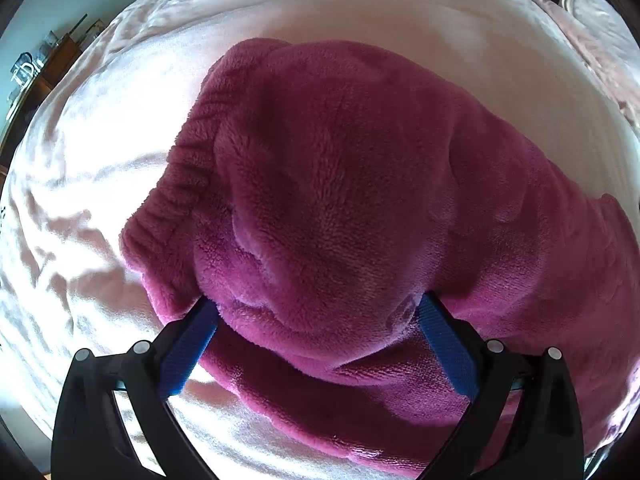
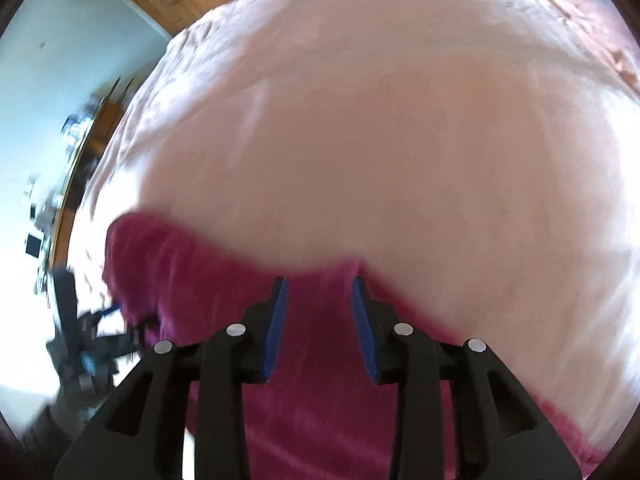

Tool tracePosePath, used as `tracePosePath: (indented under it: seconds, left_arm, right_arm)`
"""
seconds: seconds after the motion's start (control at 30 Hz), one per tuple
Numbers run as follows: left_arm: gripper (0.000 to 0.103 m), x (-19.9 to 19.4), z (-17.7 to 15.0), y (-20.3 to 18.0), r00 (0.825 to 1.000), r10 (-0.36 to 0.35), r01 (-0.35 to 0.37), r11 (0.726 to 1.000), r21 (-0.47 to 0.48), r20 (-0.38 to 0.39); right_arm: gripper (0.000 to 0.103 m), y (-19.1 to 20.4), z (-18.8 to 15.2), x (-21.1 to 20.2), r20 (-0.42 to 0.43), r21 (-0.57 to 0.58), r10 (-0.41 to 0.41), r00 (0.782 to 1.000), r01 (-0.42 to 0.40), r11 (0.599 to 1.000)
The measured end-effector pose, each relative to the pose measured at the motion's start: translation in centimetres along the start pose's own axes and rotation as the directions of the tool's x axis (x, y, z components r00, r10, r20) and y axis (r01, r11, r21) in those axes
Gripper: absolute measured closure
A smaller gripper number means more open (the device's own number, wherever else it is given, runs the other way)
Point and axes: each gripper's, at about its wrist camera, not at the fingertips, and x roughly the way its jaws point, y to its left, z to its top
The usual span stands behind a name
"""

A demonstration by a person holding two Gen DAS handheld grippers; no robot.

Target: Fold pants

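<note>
Magenta fleece pants [image 1: 344,184] lie on the pink bedspread [image 1: 100,184], waistband far left. Left gripper [image 1: 316,320] gapes wide around a folded bulge, pads barely touching. Right gripper [image 2: 320,304], partly open, holds nothing and hovers above the pants' far edge.

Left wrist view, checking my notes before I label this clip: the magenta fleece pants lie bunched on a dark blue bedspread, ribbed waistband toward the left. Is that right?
Not quite. The bedspread is pale pink, not dark blue; the left wrist view shows it. The magenta fleece pants do lie bunched on it, ribbed waistband toward the left.
</note>
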Motion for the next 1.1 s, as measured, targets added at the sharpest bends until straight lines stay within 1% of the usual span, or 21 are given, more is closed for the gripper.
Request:
tracePosePath:
  seconds: [0.07, 0.13, 0.17, 0.23, 0.33, 0.4, 0.5, 0.6, 0.7, 0.77, 0.83, 0.9, 1.0, 1.1]
  left_arm:
    - [0.005, -1.5, -2.0, -2.1, 1.0, -0.001, 0.001, 1.0, 0.0, 0.0]
    - [0.005, -2.0, -2.4, -2.3, 1.0, -0.001, 0.001, 1.0, 0.003, 0.0]
    - [0.005, -3.0, -3.1, -3.3, 1.0, 0.001, -0.001, 1.0, 0.006, 0.001]
    - [0.005, -3.5, -3.3, -3.5, 1.0, 0.007, -0.007, 1.0, 0.015, 0.001]
    - [0.005, -3.9, -3.9, -3.6, 1.0, 0.025, -0.025, 0.999, 0.027, 0.003]
    - [0.005, -4.1, -4.3, -3.5, 0.999, 0.037, -0.037, 0.999, 0.029, 0.0]
    - [0.005, -4.3, -5.1, -3.4, 0.999, 0.049, -0.049, 0.998, 0.03, -0.005]
    - [0.005, -4.5, -5.3, -3.6, 0.998, 0.063, -0.063, 0.997, 0.039, -0.008]
    - [0.005, -5.1, -5.3, -4.0, 0.997, 0.074, -0.074, 0.997, 0.028, 0.001]
    - [0.005, -5.6, -5.1, -4.7, 0.997, 0.075, -0.075, 0.997, 0.02, 0.003]
    - [0.005, -6.2, -4.8, -6.0, 0.998, 0.058, -0.058, 0.998, 0.015, 0.013]
    - [0.005, -6.8, -4.6, -7.6, 0.999, 0.047, -0.048, 0.998, 0.027, 0.023]
    - [0.005, -7.5, -4.4, -11.4, 0.999, 0.022, -0.025, 0.996, 0.085, 0.041]
    - [0.005, -7.9, -4.4, -16.0, 0.999, -0.007, -0.001, 0.987, 0.158, 0.05]
  right_arm:
    - [0.069, 0.3, -1.7, 1.0, -0.039, -0.02, -0.007, 0.999, 0.007, 1.0]
    - [0.069, 0.3, -2.6, 2.7, -0.06, -0.041, -0.065, 0.996, 0.062, 0.997]
    - [0.069, 0.6, -2.4, 3.7, -0.058, -0.05, -0.083, 0.995, 0.081, 0.996]
    - [0.069, 0.6, -1.8, 5.2, -0.054, -0.073, -0.136, 0.989, 0.132, 0.989]
    - [0.07, 0.4, -0.1, 7.9, -0.08, -0.08, -0.192, 0.978, 0.185, 0.979]
    - [0.07, 0.4, 0.1, 8.8, -0.091, -0.086, -0.22, 0.971, 0.212, 0.973]
    - [0.07, 0.7, -0.2, 8.9, -0.073, -0.089, -0.245, 0.967, 0.238, 0.967]
    - [0.069, 1.0, -0.8, 7.4, -0.034, -0.095, -0.241, 0.97, 0.237, 0.967]
    - [0.069, 1.1, -2.3, 4.5, 0.032, -0.081, -0.206, 0.978, 0.208, 0.975]
    - [0.067, 0.8, -3.9, 2.5, 0.064, -0.069, -0.185, 0.981, 0.189, 0.979]
    - [0.064, 0.1, -6.2, 0.8, 0.081, -0.06, -0.184, 0.98, 0.189, 0.98]
    - [0.064, -0.8, -8.3, -0.5, 0.078, -0.048, -0.179, 0.981, 0.183, 0.982]
    - [0.064, -2.7, -11.7, -2.3, 0.064, -0.023, -0.188, 0.98, 0.19, 0.982]
    - [0.064, -4.6, -15.9, -4.4, 0.058, -0.022, -0.223, 0.973, 0.224, 0.974]
